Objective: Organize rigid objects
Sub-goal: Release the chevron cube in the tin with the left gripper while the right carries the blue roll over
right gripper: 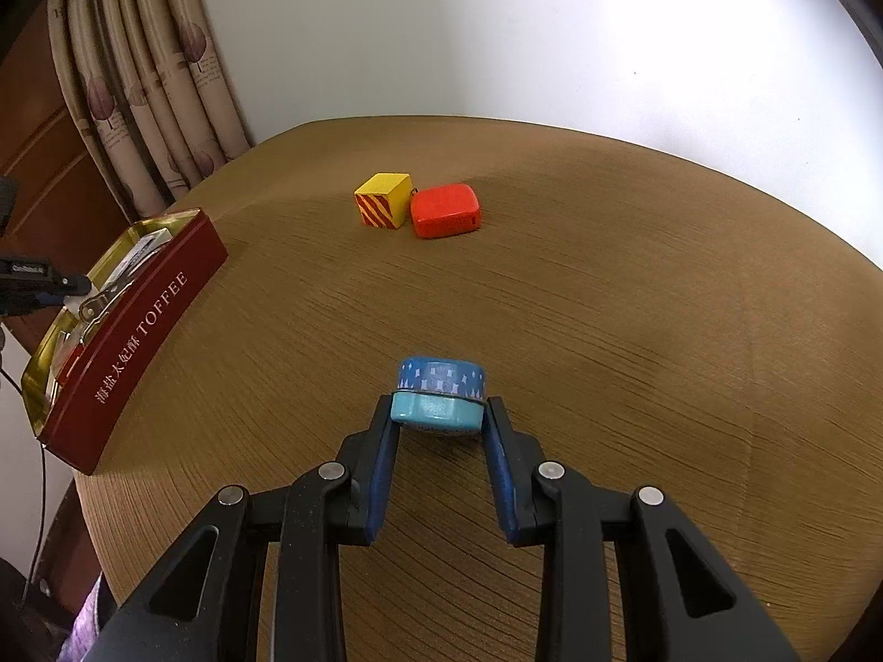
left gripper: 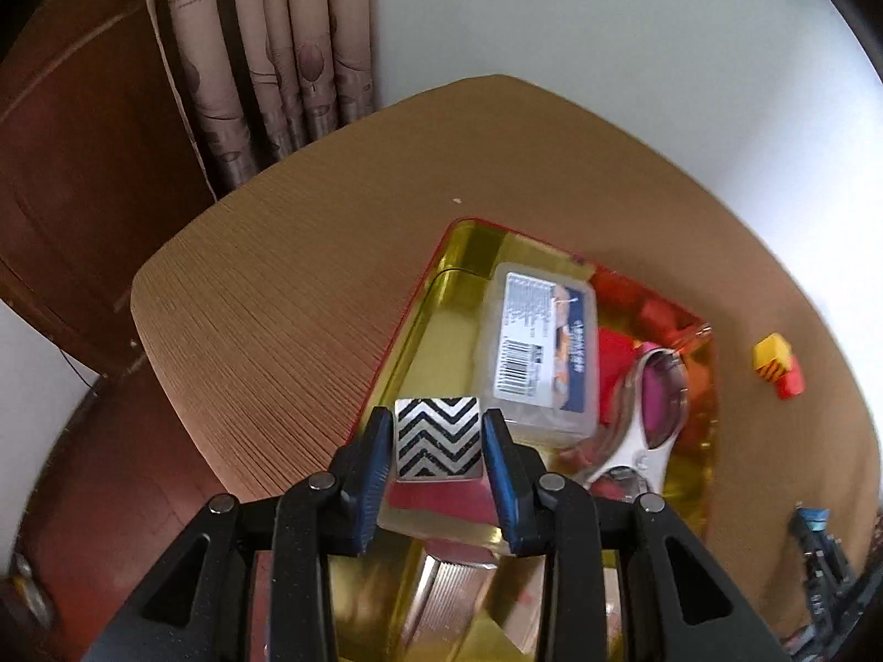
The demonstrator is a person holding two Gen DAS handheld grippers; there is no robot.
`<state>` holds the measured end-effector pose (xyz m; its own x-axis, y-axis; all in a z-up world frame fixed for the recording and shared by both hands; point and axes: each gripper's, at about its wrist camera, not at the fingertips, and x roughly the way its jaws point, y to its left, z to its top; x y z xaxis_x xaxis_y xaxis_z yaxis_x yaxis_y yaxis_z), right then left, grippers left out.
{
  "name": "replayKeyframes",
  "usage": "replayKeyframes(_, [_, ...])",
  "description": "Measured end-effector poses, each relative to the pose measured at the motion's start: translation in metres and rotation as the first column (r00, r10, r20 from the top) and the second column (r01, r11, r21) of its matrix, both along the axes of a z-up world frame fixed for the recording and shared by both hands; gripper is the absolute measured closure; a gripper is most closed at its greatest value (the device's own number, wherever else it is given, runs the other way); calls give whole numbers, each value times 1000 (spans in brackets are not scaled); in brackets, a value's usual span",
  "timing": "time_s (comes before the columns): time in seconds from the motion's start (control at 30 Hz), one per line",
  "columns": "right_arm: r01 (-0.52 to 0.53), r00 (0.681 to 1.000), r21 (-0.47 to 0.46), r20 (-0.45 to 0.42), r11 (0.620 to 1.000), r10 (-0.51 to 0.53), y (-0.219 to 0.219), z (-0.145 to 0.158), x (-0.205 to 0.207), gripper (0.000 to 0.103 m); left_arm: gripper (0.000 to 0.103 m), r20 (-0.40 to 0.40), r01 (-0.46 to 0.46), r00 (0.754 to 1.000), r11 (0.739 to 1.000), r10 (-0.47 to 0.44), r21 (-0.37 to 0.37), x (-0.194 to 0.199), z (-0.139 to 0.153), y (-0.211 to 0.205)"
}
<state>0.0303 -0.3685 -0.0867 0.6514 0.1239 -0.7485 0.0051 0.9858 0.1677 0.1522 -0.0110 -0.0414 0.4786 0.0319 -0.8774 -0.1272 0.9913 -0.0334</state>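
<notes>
My left gripper (left gripper: 439,444) is shut on a cube with black and white zigzag stripes (left gripper: 437,436), held over the near end of a red toffee tin (left gripper: 419,303) with a gold inside. In the tin lie a clear plastic box (left gripper: 543,347), a metal tool (left gripper: 634,430) and some red pieces. My right gripper (right gripper: 439,414) is shut on a round blue tin (right gripper: 439,394) that rests low over the table. In the right wrist view the toffee tin (right gripper: 143,331) stands at the left, with the left gripper (right gripper: 49,281) above it.
A yellow cube with red stripes (right gripper: 383,200) and a red rounded block (right gripper: 446,209) touch each other on the brown table (right gripper: 607,331), far from the right gripper; the same cube (left gripper: 771,358) and block (left gripper: 790,383) lie right of the tin. Curtains (left gripper: 265,55) and a white wall stand behind.
</notes>
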Motion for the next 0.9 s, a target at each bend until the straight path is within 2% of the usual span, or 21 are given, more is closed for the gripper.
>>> replayKeyframes(0.1, [1,1000,-1,-3,1000,-1,0,0,0,74,68,-25,12,1000,999,-11,35,2,-3,-3])
replayKeyframes(0.17, [0,1000,-2,-4,1000,0,0,0,1,74,67,7,28,1000,996,-29,80,-3,4,-8])
replayKeyframes(0.27, [-2,1000,-5,-6,1000,2,1,0,1,74,56,93,43,994,991,-55,125,-17,21,-15])
replayKeyframes(0.33, [-8,1000,-14,-9,1000,8,2,0,2,74,56,153,46,986,994,-61,95,-27,34,-13])
replayKeyframes(0.43, [-30,1000,-41,-8,999,30,9,3,1,74,53,249,10,968,999,2,-47,-58,49,7])
replayKeyframes(0.53, [-76,997,-23,9,997,76,24,18,0,74,50,290,-46,953,989,85,-137,-89,48,27])
replayKeyframes(0.63, [-174,983,28,55,984,172,54,46,0,74,48,303,-103,938,970,168,-219,-116,37,49])
replayKeyframes(0.7, [-261,964,84,75,962,255,79,65,3,74,48,285,-122,939,962,192,-244,-128,29,59])
replayKeyframes(0.77, [-360,933,136,82,923,352,109,78,8,74,48,277,-141,940,964,202,-226,-133,26,67])
replayKeyframes(0.9, [-479,877,182,55,859,478,160,83,18,74,48,253,-130,948,963,191,-237,-134,22,70])
